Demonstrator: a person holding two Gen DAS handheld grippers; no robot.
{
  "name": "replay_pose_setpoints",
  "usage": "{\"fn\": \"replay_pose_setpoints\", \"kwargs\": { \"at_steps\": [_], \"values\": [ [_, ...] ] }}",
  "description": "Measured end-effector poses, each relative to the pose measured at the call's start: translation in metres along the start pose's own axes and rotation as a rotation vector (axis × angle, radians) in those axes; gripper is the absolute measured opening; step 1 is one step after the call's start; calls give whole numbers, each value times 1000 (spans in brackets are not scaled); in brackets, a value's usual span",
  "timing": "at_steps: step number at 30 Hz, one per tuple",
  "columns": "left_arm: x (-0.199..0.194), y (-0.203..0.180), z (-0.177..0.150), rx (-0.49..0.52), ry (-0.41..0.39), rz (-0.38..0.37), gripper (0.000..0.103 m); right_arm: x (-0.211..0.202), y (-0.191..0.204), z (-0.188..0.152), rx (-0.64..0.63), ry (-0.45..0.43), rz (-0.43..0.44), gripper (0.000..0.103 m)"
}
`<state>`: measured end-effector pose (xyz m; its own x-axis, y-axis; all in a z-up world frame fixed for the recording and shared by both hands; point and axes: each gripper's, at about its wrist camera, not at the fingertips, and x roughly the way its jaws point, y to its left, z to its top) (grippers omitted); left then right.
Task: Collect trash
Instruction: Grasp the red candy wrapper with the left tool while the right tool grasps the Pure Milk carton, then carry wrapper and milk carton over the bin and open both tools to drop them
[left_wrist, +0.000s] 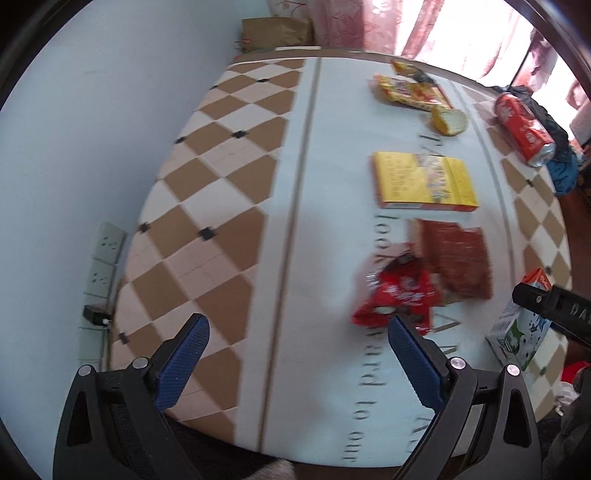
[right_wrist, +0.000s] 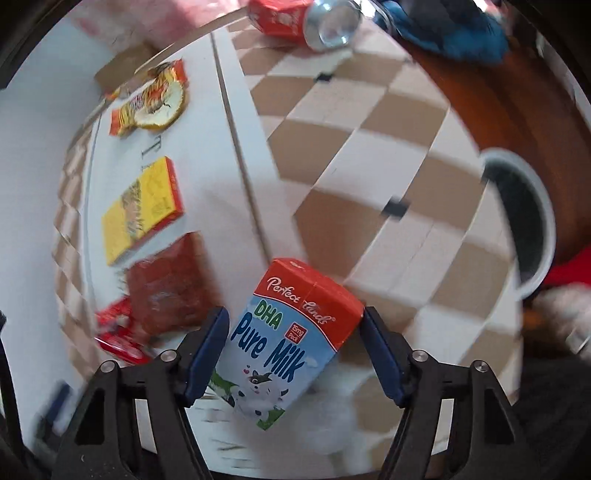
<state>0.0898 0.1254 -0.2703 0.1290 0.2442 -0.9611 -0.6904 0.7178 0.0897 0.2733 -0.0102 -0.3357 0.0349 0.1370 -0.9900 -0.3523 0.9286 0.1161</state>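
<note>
Between the right tongs (right_wrist: 295, 343), milk carton (right_wrist: 286, 339) lies diagonally, top outward.

Left gripper (left_wrist: 297, 345): black skeletal frame, triangular cutouts, silver screws, blue ribbed pads (left_wrist: 183, 365). Right gripper (right_wrist: 293, 345): same black frame, silver screws, blue pads (right_wrist: 207, 354); white lettering on its body.

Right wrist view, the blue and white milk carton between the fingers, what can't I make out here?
- Blue and white milk carton: whether the right gripper pads press it; blurred.
- Red soda can: top cut off by the edge.
- Red crumpled wrapper: print blurred, partly behind a finger; likewise in the left wrist view.
</note>
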Motion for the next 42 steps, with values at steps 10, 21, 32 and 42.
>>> {"fn": "replay_pose_setpoints", "kwargs": {
  "at_steps": [10, 21, 32, 42],
  "values": [
    [25, -36, 13, 31, 24, -152, 67, -8, -35, 10, -30, 28, -55, 83],
    [23, -37, 17, 74, -35, -128, 30, -2, -48, -7, 65, -29, -31, 63],
    [-2, -18, 8, 75, -109, -76, 29, -16, -21, -22, -41, -89, -62, 61],
    [-46, -7, -1, 59, -190, -65, 29, -60, -12, -33, -156, -197, -16, 60]
  ]
}}
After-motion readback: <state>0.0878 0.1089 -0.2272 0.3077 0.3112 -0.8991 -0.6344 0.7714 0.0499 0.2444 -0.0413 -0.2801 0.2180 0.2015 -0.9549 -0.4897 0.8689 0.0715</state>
